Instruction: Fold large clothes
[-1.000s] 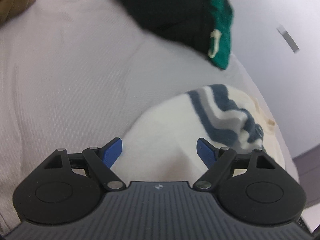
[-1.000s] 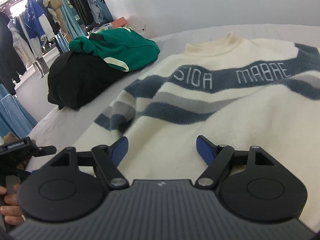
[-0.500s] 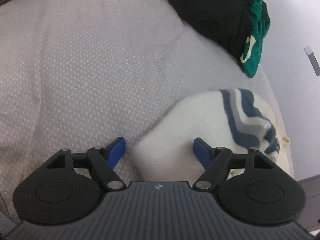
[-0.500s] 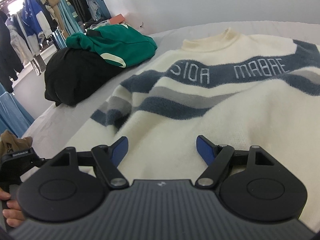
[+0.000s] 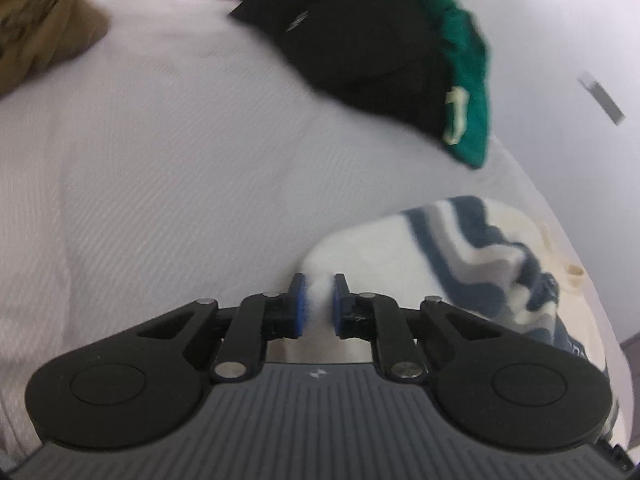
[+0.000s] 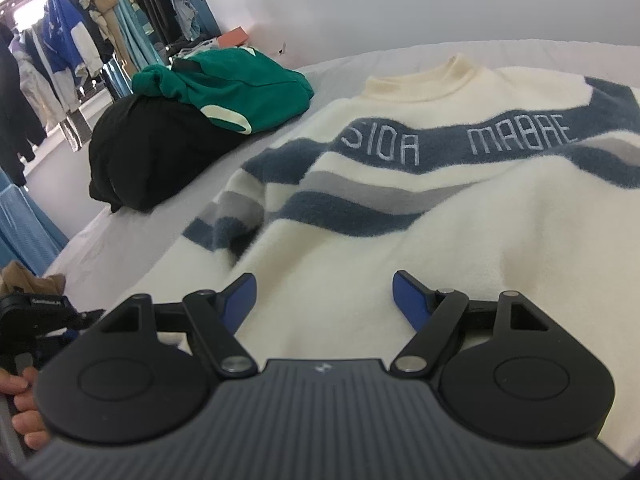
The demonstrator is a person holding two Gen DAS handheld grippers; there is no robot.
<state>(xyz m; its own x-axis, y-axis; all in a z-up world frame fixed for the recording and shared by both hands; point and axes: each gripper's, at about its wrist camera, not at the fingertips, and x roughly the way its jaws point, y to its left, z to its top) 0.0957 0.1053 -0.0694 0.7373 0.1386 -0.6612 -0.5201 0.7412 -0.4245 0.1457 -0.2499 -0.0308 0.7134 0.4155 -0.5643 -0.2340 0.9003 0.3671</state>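
Observation:
A cream sweater [image 6: 480,220] with blue and grey stripes and stitched letters lies spread on the pale bed cover [image 5: 180,168], collar at the far side. In the left wrist view its near corner [image 5: 380,256] bunches up, and my left gripper [image 5: 318,292] is closing, its blue pads pinching a fold of the cream fabric. My right gripper [image 6: 324,296] hovers low over the sweater's lower body, its jaws wide open with only flat fabric below them. The left gripper's body and the hand holding it [image 6: 20,392] show at the right wrist view's lower left.
A heap of black clothing [image 6: 152,156] with a green garment [image 6: 232,84] on top sits on the bed left of the sweater. A tan garment [image 5: 36,32] lies at the far left. Hanging clothes [image 6: 72,52] line a rack beyond the bed. A grey wall runs behind.
My left gripper went from wide open to closed on the sweater's corner, and its view shifted and blurred. The right gripper has stayed still and open.

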